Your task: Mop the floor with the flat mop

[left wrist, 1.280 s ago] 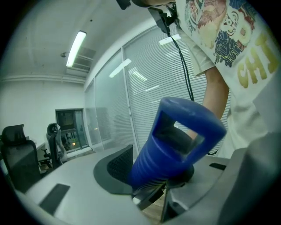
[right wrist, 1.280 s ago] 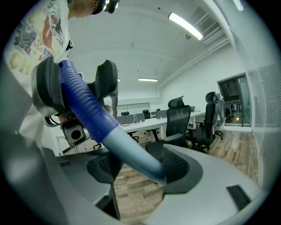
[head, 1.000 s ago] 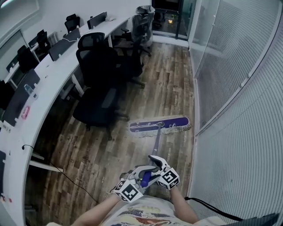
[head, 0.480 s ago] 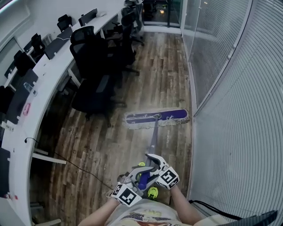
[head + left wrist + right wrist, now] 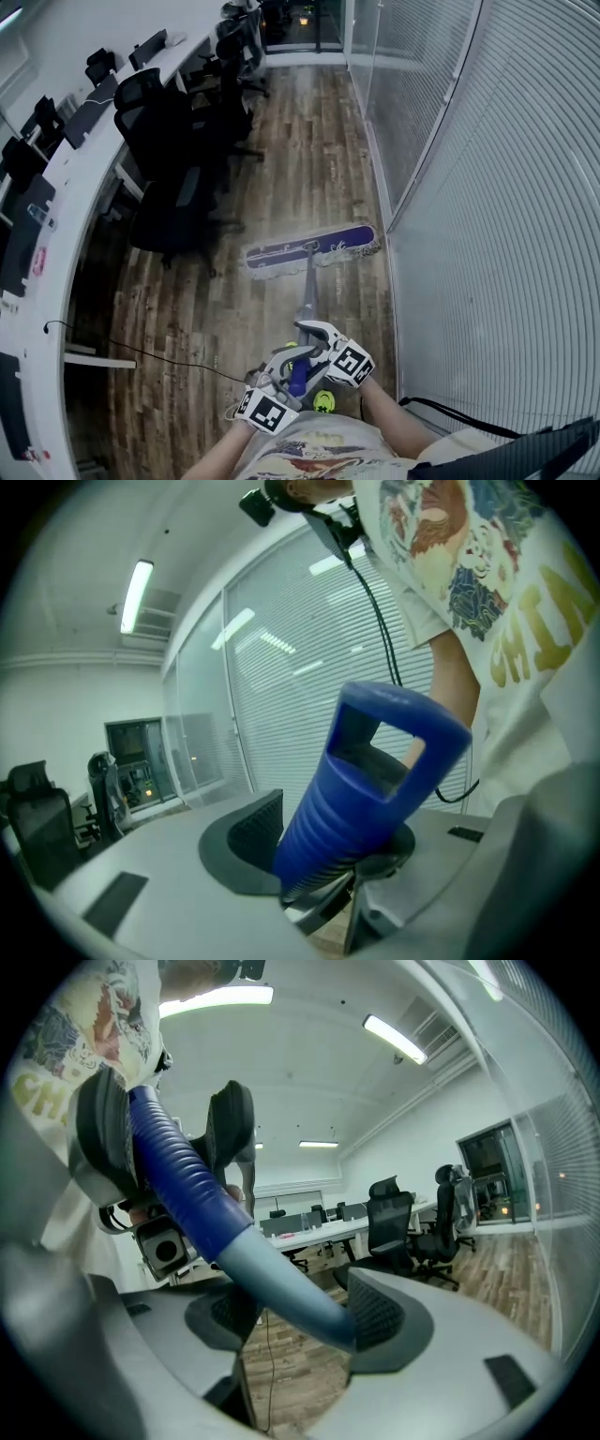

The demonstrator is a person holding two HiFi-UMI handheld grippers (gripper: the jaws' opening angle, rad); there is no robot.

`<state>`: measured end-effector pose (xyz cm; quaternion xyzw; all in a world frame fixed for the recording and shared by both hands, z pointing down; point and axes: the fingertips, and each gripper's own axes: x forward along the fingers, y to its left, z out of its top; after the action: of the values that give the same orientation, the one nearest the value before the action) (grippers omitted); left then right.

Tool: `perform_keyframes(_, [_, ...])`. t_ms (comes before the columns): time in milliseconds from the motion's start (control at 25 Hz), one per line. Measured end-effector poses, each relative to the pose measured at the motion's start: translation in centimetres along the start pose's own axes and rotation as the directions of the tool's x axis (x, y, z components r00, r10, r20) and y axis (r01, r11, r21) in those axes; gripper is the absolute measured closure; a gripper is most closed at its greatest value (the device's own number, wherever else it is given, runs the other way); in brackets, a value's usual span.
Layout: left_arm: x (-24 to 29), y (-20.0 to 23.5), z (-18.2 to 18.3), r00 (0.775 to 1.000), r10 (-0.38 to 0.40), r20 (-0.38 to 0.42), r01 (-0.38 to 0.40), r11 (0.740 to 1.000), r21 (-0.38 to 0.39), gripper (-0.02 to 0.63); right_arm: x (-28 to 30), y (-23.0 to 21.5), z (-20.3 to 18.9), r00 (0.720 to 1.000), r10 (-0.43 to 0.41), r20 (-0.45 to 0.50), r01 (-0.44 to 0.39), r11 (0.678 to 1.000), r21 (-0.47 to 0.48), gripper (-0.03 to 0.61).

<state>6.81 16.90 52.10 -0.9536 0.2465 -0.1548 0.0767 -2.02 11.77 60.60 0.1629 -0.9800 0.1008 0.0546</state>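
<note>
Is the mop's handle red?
No, the mop handle is blue and ribbed, with a hole at its end.

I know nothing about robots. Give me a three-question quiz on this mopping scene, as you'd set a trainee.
1. True or false: the mop head lies on the wood floor.
2. In the head view, where are the chairs relative to the mop head? A. to its left; B. to its right; C. none in view.
3. Fill in: the left gripper and right gripper are both shut on the mop's ____.

Key: 1 true; 2 A; 3 handle.
</note>
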Motion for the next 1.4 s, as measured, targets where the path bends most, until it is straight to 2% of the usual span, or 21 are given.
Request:
perform_keyframes(120, [0.5,1.7,0.4,0.999,-0.013,0.046,0.014,1.0,-0.022,0.477,0.8,-1.4,0.9,1.0,0.008,0.003,-0.008,1.0,0.009,0.328])
perform_keyframes(240, [1.7,4.5,1.2,0.994,-0.074,0.077,0.076,0.997,-0.022,0.449,1.7,-4.1,2.5,1.0,-0.019,0.02,0.018,0.999,0.029,0.328])
perform_keyframes(520, [3.2,14.4,-0.4,0.989,-0.105,0.1,0.104,0.994,0.013,0.449,7.9,-12.0,4.7,0.998,-0.061,-0.006,0.061,0.998,0.018,0.328])
perform_keyframes(680, [4.0,19.5,-2.1,0.99,-0.103,0.099,0.101,0.995,0.016,0.451,11.2,-16.3,5.3,0.996,-0.093,-0.018,0.093,0.996,0.0,0.328])
perform_keyframes(840, [5.2,24.1,-3.2,0.99,-0.068,0.127,0.069,0.998,-0.011,0.451,13.9,-20.0,5.7,0.996,-0.077,-0.045,0.077,0.997,-0.008,0.328])
perform_keyframes(1120, [9.6,33.0,-4.0,0.988,-0.038,0.151,0.044,0.999,-0.032,0.451,17.3,-29.1,7.7,0.996,-0.071,-0.062,0.07,0.997,-0.02,0.328])
perform_keyframes(1400, [15.0,42.1,-4.5,0.991,-0.006,0.134,0.02,0.995,-0.102,0.451,20.0,-38.8,10.1,0.993,-0.055,-0.105,0.051,0.998,-0.037,0.328])
